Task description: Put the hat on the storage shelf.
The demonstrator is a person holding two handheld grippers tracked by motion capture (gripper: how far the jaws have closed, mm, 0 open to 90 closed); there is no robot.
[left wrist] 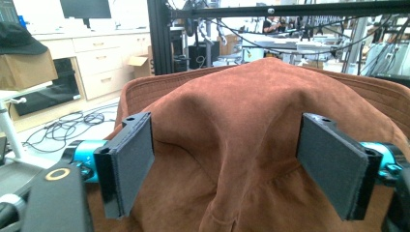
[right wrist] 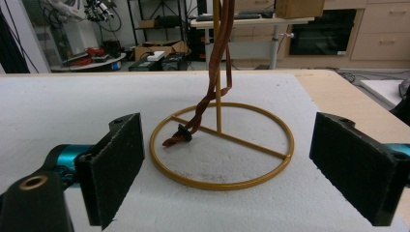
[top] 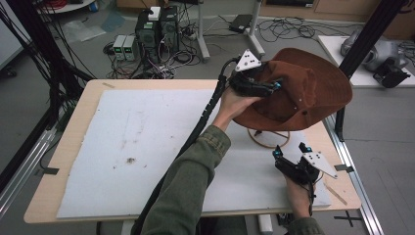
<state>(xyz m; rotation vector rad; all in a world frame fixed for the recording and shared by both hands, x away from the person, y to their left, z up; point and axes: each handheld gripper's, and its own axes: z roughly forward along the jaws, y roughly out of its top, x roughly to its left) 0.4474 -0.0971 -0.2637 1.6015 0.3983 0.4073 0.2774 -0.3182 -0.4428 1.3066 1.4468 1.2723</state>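
Note:
A brown suede wide-brimmed hat [top: 303,88] sits atop a gold wire stand whose ring base [top: 268,139] rests on the white foam sheet [top: 147,142]. My left gripper [top: 274,87] is up at the hat, open, with its pads either side of the crown [left wrist: 241,130]; I cannot tell whether they touch it. My right gripper [top: 291,149] rests low on the sheet, open and holding nothing, facing the ring base [right wrist: 222,183]. The stand's pole [right wrist: 217,63] rises from the ring. The hat's brown cord [right wrist: 203,106] hangs down beside the pole to the sheet.
The foam sheet lies on a wooden table [top: 73,137]. A black frame post [top: 372,29] stands at the far right corner behind the hat. Computer boxes [top: 156,29] and cables lie on the floor beyond the table. The left gripper's cable [top: 205,117] trails along the forearm.

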